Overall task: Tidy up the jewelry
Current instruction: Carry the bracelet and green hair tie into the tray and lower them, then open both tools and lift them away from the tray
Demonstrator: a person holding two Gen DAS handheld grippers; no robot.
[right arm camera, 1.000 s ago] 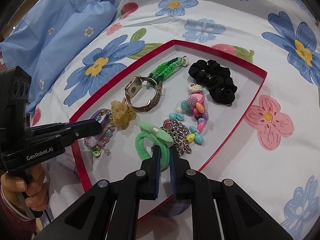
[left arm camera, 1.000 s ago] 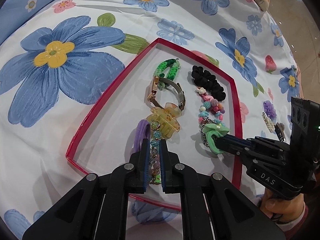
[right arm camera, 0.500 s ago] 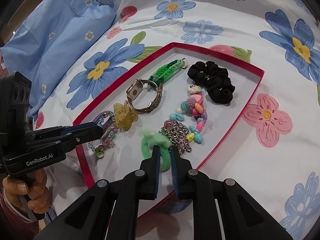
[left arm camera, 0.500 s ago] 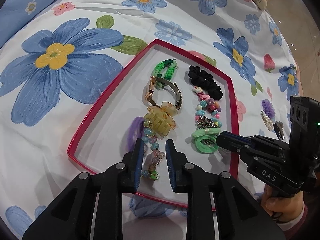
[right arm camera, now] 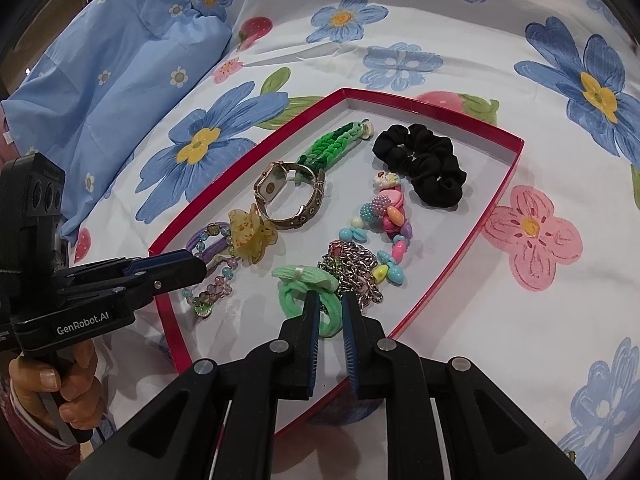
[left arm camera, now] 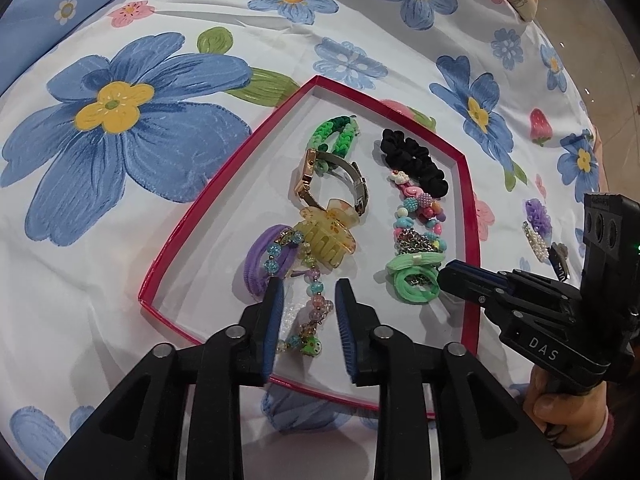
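Note:
A red-rimmed tray (left arm camera: 192, 216) (right arm camera: 496, 196) on the bed holds jewelry. My left gripper (left arm camera: 309, 292) is open, its fingers either side of a glass bead bracelet (left arm camera: 314, 300) (right arm camera: 212, 288) lying in the tray beside a purple hair tie (left arm camera: 260, 264) and a yellow claw clip (left arm camera: 326, 236) (right arm camera: 250, 234). My right gripper (right arm camera: 329, 304) is open a little over a light green hair tie (right arm camera: 304, 296) (left arm camera: 416, 280) lying in the tray next to a silver chain (right arm camera: 356, 268). A gold watch (right arm camera: 290, 194), green braided band (right arm camera: 328, 144), black scrunchie (right arm camera: 424, 162) and colourful bead string (right arm camera: 390, 224) lie farther back.
The tray sits on a white bedsheet with blue flowers (left arm camera: 120, 128). A purple hair piece (left arm camera: 538, 216), a pearl clip (left arm camera: 536, 240) and a dark clip (left arm camera: 560, 256) lie on the sheet right of the tray. A light blue pillow (right arm camera: 100, 64) lies at the left.
Both grippers opened and drew back. The left let go of the bead bracelet, the right let go of the green hair tie; both now lie in the tray.

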